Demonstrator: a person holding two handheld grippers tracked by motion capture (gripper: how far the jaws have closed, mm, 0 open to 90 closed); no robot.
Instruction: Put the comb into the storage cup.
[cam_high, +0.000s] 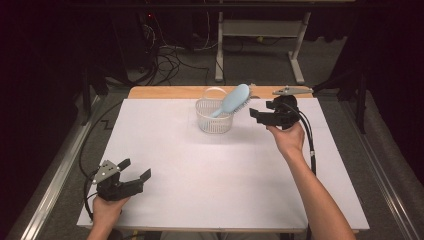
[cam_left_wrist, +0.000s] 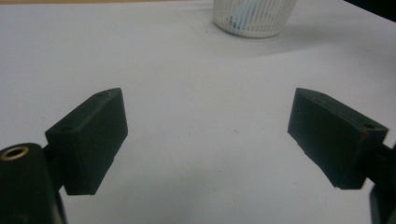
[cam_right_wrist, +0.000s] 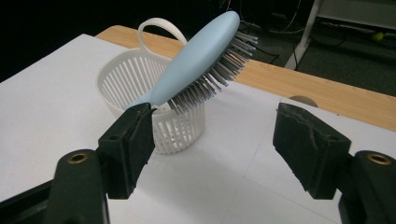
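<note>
Hairbrushes: one, light blue (cam_high: 234, 99), upper middle of the frame
Baskets: one, white (cam_high: 215, 122), upper middle of the frame
Tools: two, left tool (cam_high: 136, 170) at lower left, right tool (cam_high: 256, 114) at upper right
Hands: two
Tabletops: one, white-covered (cam_high: 210, 170)

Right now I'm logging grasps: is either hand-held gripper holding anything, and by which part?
Nothing is held. The right hand-held gripper stands open beside the basket holding the hairbrush; the left hand-held gripper is open over bare paper.

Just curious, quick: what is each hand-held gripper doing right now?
Left hand-held gripper: open, holding nothing.
Right hand-held gripper: open, empty, beside the hairbrush in the basket.
</note>
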